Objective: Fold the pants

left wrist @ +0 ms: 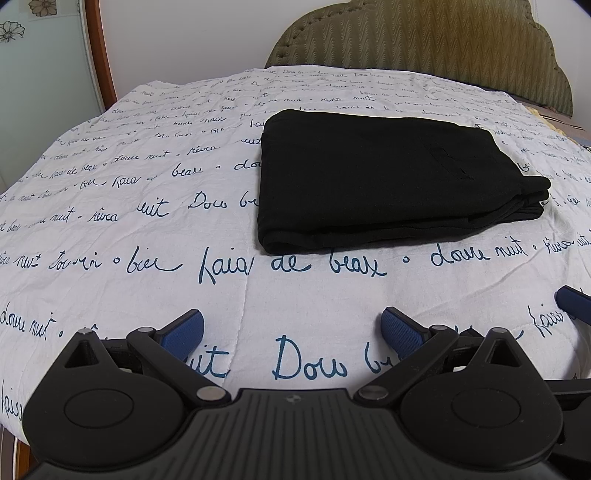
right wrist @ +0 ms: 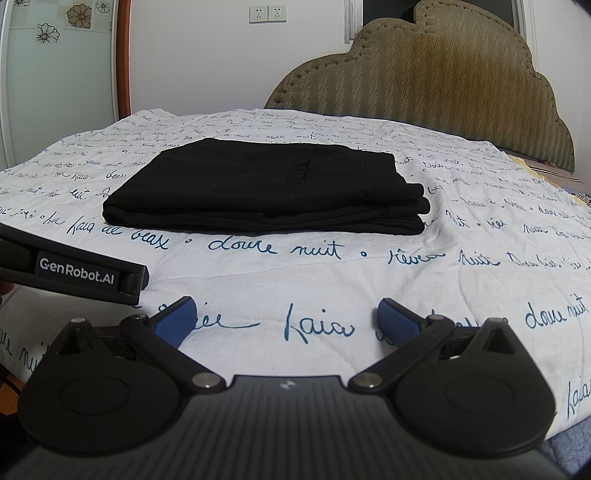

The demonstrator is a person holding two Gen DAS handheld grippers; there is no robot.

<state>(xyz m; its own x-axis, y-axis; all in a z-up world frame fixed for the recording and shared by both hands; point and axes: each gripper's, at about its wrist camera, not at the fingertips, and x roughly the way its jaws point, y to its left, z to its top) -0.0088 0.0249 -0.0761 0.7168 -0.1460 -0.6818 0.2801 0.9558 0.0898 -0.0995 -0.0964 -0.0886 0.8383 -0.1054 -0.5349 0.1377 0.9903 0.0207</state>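
Note:
The black pants point(left wrist: 384, 181) lie folded into a flat rectangular stack on the bed's white quilt point(left wrist: 147, 206) with blue handwriting. In the right wrist view the stack point(right wrist: 266, 188) sits ahead and left of centre, its layered edges facing me. My left gripper point(left wrist: 291, 332) is open and empty, low over the quilt, well short of the pants. My right gripper point(right wrist: 284, 321) is open and empty too, also short of the pants. The left gripper's body point(right wrist: 74, 271) shows at the left of the right wrist view. A blue fingertip point(left wrist: 574, 301) of the right gripper shows at the right edge of the left wrist view.
An olive padded headboard point(right wrist: 443, 85) stands at the far right of the bed. A wooden-framed door point(right wrist: 123, 55) and a white wall with sockets point(right wrist: 267, 14) lie behind. The quilt's point(right wrist: 406, 266) near edge runs just under both grippers.

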